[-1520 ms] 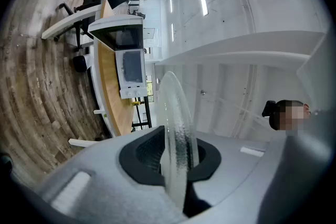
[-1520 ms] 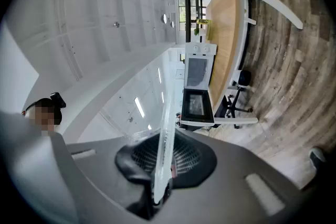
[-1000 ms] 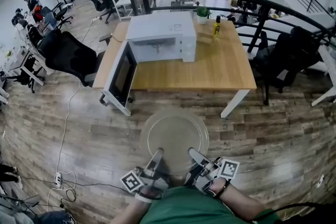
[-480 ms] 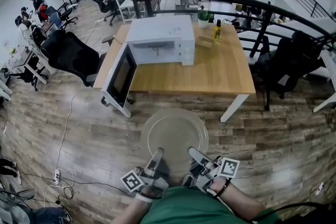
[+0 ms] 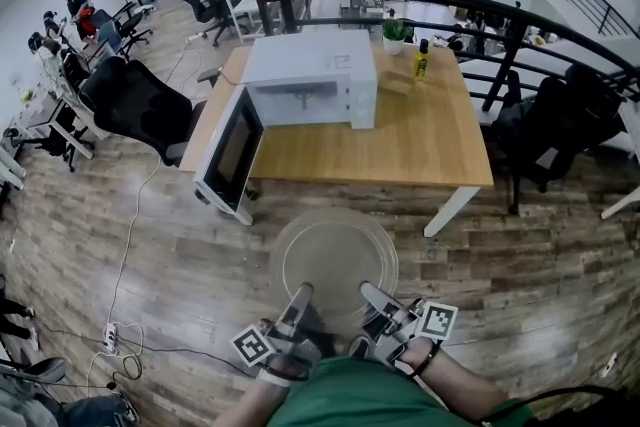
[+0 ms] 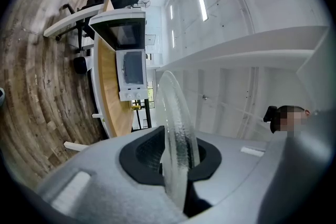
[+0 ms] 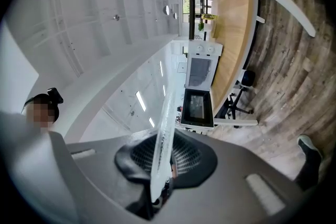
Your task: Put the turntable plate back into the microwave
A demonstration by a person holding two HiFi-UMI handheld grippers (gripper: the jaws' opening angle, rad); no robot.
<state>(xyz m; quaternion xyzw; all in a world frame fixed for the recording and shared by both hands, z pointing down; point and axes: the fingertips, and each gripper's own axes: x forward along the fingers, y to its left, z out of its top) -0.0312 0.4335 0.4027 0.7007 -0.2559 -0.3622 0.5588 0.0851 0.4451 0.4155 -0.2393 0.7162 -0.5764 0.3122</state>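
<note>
**Item: turntable plate [image 5: 335,260].** Clear glass disc, carried flat in the air over the wooden floor [image 5: 150,245]. It was in front of the person and well short of the tabletop [image 5: 400,140].

**Hold.** The left gripper [image 5: 301,293] and right gripper [image 5: 371,293] both clamped the near rim, side by side. In each gripper view the rim stood edge-on between the fingers [image 6: 142,155], which pressed on the glass. Both pairs of fingers had just been easing slightly apart, the right more than the left, with the plate between them.

**Containers.**
- Microwave [image 5: 320,65]: white, on the tabletop, with its door [image 5: 232,153] swung wide and overhanging the tabletop's near-left edge. The cavity held no plate. A small fitting showed on its floor, too small to identify.
- Pot with a green plant [image 5: 397,30]: at the far edge of the tabletop.
- Yellow bottle [image 5: 421,60]: just beside the pot; contents not legible.

**Risks, judged.**
- The glass was smooth and gripped only along one edge, so its free weight levered on the fingers. Any further loosening could let it droop, slide out and break on the floor.
- The open door stood near the likely approach line, so the far rim might strike it or the cavity mouth.
- Lowered off-centre, the plate could settle crooked on the fitting.
</note>
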